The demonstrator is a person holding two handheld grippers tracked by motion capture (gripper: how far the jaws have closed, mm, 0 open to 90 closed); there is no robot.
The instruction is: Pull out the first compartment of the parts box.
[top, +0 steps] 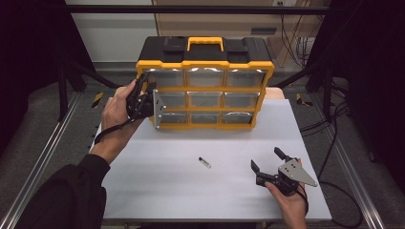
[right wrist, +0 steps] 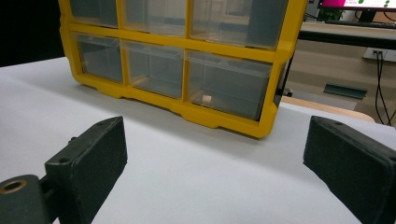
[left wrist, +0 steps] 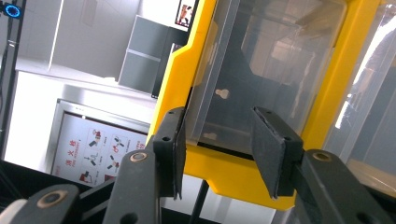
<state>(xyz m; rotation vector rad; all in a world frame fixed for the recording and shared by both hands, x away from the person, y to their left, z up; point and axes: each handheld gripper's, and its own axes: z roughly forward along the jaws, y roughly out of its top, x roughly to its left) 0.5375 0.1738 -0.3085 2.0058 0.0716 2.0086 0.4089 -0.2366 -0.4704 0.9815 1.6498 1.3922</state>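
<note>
At the organizer's (top: 205,90) left edge, the left hand-held gripper (left wrist: 217,154) gapes around a drawer (left wrist: 261,70); the right hand-held gripper (top: 269,159) rests spread.

The high view looks forward and down over the whole tabletop (top: 191,191). The left gripper view sits tilted, close against the organizer (left wrist: 224,177); the right gripper view faces it low, from the tabletop's near right.

The person wore a black sleeve (top: 67,195) on the left arm. Each hand held a black gripper, the left gripper (top: 138,90) and the right gripper (top: 267,160). Both had a grey three-cornered plate, round brass screws and a thin black cable.
</note>
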